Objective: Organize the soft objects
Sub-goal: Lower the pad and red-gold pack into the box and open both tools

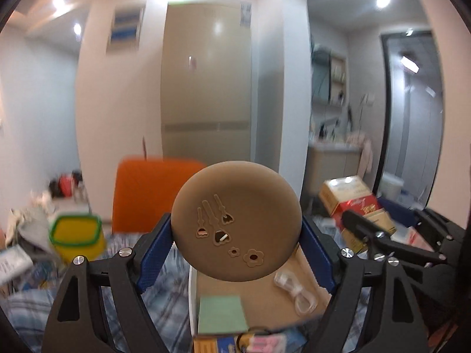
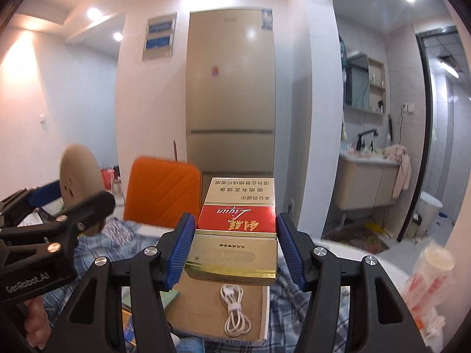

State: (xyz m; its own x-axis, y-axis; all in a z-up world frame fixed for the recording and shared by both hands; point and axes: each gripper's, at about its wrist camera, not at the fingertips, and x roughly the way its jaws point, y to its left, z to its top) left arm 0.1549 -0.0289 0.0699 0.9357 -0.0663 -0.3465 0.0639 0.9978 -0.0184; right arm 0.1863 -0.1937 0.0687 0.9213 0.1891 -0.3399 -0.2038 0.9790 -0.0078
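My left gripper is shut on a round brown soft pad with flower cut-outs, held up in the air above an open cardboard box. My right gripper is shut on a red and gold cigarette carton, held above the same box. The brown pad and left gripper show at the left of the right wrist view. The carton and right gripper show at the right of the left wrist view. In the box lie a coiled white cable and a green pad.
The box sits on a blue plaid cloth. An orange chair back stands behind. A yellow tub with a green rim is at the left. A plastic-wrapped tube lies at the right. A beige fridge stands beyond.
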